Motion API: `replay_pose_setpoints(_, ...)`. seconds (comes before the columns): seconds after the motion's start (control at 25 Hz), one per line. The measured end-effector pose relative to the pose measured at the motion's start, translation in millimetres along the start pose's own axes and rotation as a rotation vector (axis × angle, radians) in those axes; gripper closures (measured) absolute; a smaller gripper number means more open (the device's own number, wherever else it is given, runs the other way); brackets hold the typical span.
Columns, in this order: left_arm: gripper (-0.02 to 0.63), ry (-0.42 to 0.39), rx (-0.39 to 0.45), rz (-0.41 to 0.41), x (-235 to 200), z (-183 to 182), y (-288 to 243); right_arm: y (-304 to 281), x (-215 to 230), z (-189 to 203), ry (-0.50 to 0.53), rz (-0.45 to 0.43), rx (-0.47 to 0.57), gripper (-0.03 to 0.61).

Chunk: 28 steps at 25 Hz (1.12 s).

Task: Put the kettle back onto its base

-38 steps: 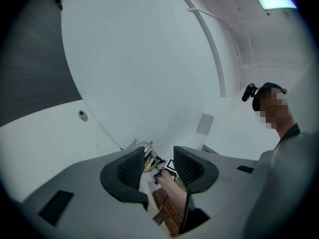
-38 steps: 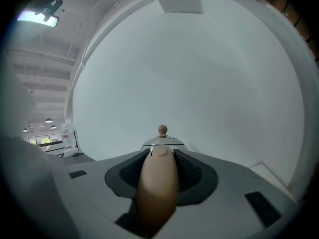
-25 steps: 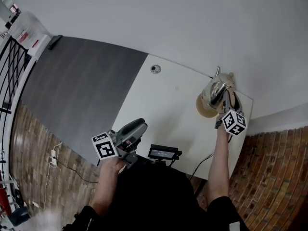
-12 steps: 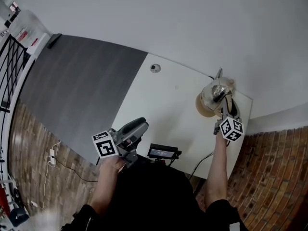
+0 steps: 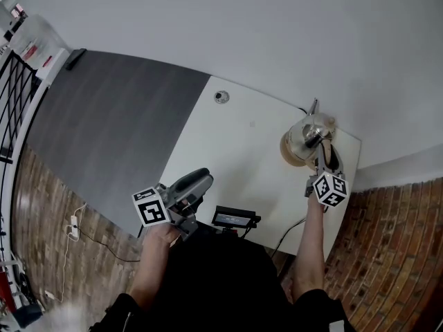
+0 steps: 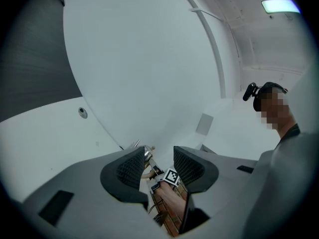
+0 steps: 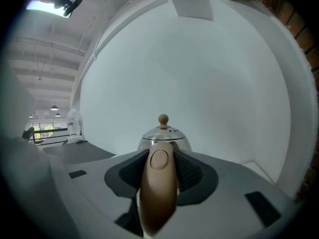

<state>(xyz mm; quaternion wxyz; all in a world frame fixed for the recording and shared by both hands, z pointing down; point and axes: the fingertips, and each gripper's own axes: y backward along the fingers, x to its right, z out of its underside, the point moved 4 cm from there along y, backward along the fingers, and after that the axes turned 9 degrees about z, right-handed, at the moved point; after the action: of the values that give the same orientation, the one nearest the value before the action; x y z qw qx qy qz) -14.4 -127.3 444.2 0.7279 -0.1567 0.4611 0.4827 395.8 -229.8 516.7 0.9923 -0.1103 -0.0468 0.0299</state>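
A shiny steel kettle [image 5: 306, 131] with a tan handle stands upright over its tan round base [image 5: 288, 152] at the far right corner of the white table [image 5: 235, 154]. My right gripper [image 5: 323, 152] reaches in from the near side and is shut on the kettle's handle [image 7: 158, 188], both pads pressed against it; the kettle's lid and knob [image 7: 163, 119] rise behind. My left gripper [image 5: 197, 182] hovers at the table's near edge, open, with nothing between its fingers. In the left gripper view the kettle [image 6: 146, 155] shows small through the gap of the left gripper [image 6: 158, 166].
A white wall runs close behind the kettle. A small round grommet [image 5: 221, 97] sits in the table's far left corner. A black device [image 5: 235, 219] with a cable [image 5: 289, 231] is at the near edge. Grey floor [image 5: 111, 130] lies to the left, brick paving around.
The right gripper has drawn back a little toward me, its marker cube lower in the view, with the kettle sitting slightly lower over the base. The left gripper has not moved.
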Motion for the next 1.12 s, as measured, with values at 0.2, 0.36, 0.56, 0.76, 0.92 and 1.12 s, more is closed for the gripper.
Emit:
replay_pose_setpoints(0.2,0.426,0.001,-0.001,0.004,0.4,0.3,0.5,6.1,-1.0,-0.1,0.004,0.001,0.002,0.420)
replay_pose_setpoints(0.36,0.426,0.003,-0.002,0.005,-0.1,0.9,0.8,10.0,-0.6,3.7,0.003,0.000,0.000,0.420)
replay_pose_setpoints(0.56,0.426,0.004,0.001,0.006,-0.5,0.9,2.5,13.8,-3.4,6.4,0.013,-0.012,-0.004,0.420)
replay_pose_setpoints(0.76,0.426,0.005,0.003,0.005,-0.4,1.5,3.4,14.3,-8.4,9.0,0.040,-0.028,-0.008,0.420)
replay_pose_setpoints(0.92,0.426,0.005,0.004,0.003,-0.3,1.7,4.5,17.0,-11.5,12.1,0.070,-0.037,-0.013,0.420)
replay_pose_setpoints(1.12,0.428,0.008,0.000,0.005,-1.1,2.1,4.6,19.3,-10.6,16.0,0.069,-0.033,-0.023,0.420)
